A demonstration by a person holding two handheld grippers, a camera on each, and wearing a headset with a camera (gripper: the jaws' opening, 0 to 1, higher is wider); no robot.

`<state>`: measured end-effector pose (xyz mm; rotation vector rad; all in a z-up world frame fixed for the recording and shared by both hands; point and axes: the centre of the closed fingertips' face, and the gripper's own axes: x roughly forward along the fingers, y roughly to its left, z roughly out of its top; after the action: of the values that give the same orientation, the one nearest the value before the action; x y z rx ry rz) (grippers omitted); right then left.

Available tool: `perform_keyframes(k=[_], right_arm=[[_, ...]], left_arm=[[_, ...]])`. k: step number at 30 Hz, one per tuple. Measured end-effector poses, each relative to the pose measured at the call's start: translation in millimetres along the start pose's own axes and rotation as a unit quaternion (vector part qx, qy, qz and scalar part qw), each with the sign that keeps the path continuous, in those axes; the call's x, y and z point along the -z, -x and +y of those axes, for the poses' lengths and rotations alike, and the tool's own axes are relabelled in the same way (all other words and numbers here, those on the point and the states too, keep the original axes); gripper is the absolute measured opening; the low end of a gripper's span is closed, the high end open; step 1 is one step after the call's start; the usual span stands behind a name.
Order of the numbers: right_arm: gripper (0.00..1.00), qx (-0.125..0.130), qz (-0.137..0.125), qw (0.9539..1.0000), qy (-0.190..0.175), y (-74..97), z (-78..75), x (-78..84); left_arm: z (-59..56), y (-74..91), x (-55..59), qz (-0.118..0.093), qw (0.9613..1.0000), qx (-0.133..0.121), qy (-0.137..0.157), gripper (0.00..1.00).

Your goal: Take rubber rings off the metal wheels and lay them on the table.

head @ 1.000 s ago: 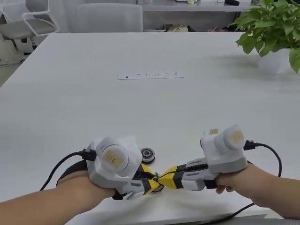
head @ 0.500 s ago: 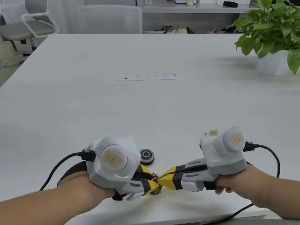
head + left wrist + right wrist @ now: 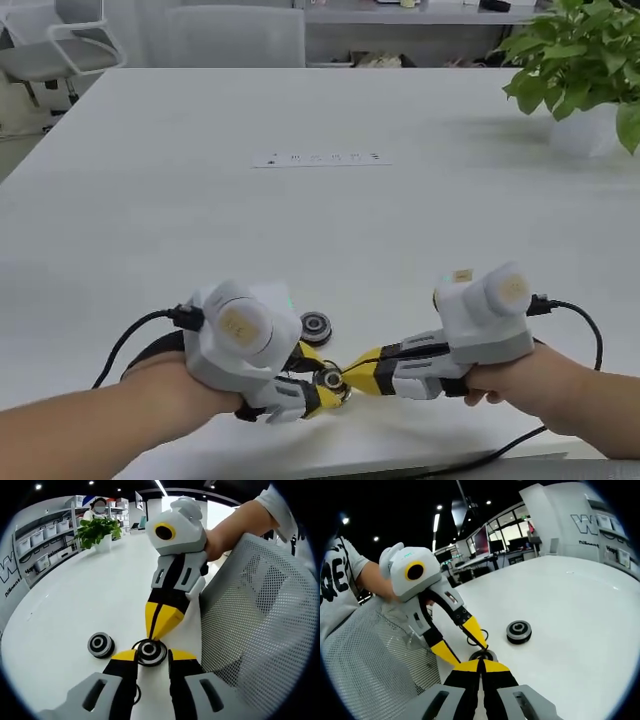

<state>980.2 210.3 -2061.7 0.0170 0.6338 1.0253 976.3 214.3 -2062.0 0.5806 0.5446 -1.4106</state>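
Observation:
A small metal wheel (image 3: 331, 381) with a black rubber ring (image 3: 151, 651) is held just above the table's near edge. My left gripper (image 3: 152, 656) is shut on it, a yellow fingertip on each side. My right gripper (image 3: 347, 380) comes in from the opposite side with its jaws shut, and its tips (image 3: 157, 636) pinch the ring at the wheel's far rim. In the right gripper view the wheel (image 3: 484, 655) sits right beyond my shut right gripper (image 3: 481, 666), between the left gripper's fingers (image 3: 475, 630). A second ringed wheel (image 3: 316, 324) lies flat on the table behind them.
A white power strip (image 3: 320, 158) lies mid-table and a potted plant (image 3: 580, 70) stands at the far right. The table (image 3: 330, 240) is white, with its front edge just under the hands. A grey mesh chair (image 3: 260, 610) is close behind the grippers.
Both grippers stay joined at the wheel. The left hand has rolled slightly, so the held wheel shows more plainly between the tips. The second wheel has not moved.

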Motion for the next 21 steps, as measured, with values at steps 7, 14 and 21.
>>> perform_keyframes(k=[7,14,21], right_arm=[[0.0,-0.001,-0.003,1.0,-0.002,1.5,0.1,-1.9],[0.0,-0.005,-0.003,1.0,0.004,2.2,2.8,-5.6],[0.0,-0.007,-0.002,0.9999,0.013,4.3,4.3,-9.8]], left_arm=[[-1.2,13.9,-7.4,-0.011,0.9999,0.003,-0.003,0.26],[-1.2,29.3,-9.6,-0.021,0.9998,0.003,0.005,0.36],[1.1,44.9,-8.3,-0.03,0.9994,-0.002,0.017,0.45]])
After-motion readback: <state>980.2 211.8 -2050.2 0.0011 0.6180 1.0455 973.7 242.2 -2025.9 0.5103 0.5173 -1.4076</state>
